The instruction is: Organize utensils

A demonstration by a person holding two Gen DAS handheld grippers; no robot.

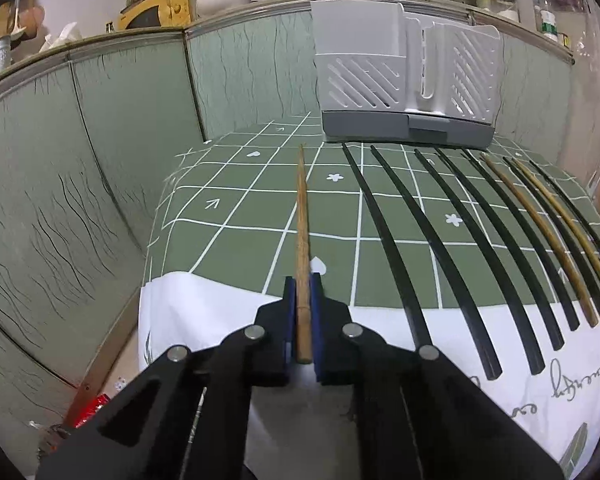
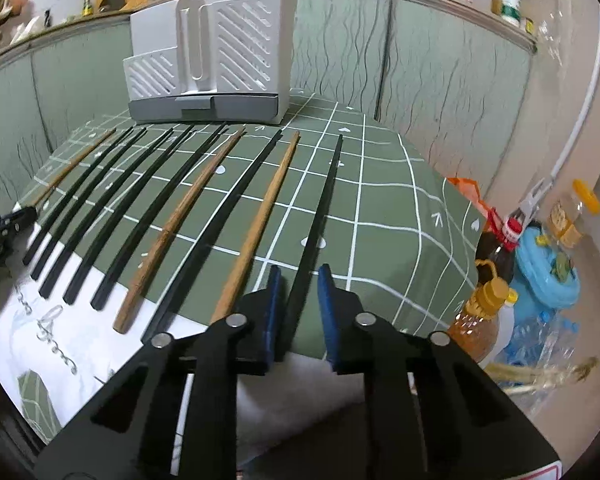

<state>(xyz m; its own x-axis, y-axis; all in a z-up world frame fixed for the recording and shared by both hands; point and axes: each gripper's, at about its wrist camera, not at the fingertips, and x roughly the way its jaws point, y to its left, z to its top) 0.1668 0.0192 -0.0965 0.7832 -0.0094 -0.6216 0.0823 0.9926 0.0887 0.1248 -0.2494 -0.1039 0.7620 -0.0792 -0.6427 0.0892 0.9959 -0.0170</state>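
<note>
The left gripper [image 1: 303, 316] has its jaws clamped on the butt of a brown chopstick [image 1: 301, 216] jutting far ahead. The right gripper [image 2: 298, 312] shows a gap beside a black chopstick [image 2: 320, 216] between its jaws. Either stick could pivot or slip short of the holder [image 1: 404, 80]

Wooden chopstick [image 1: 302, 240] at 12 o'clock from left gripper [image 1: 303, 316] is showing rough matt brown grain. Black chopsticks [image 1: 384, 240] at 1–2 o'clock are looking like smooth semi-gloss plastic. Tablecloth [image 1: 236, 216] is reading as matt woven cloth w/ printed white grid. Utensil holder [image 1: 404, 76] at 12–1 o'clock is looking like smooth matt white & grey plastic. Gripper pads [image 1: 288, 312] are looking like matt blue rubbery material; arms are matt black w/ shiny metal rivets. Black chopstick [image 2: 320, 208] in right wrist view is looking slightly glossy.
</note>
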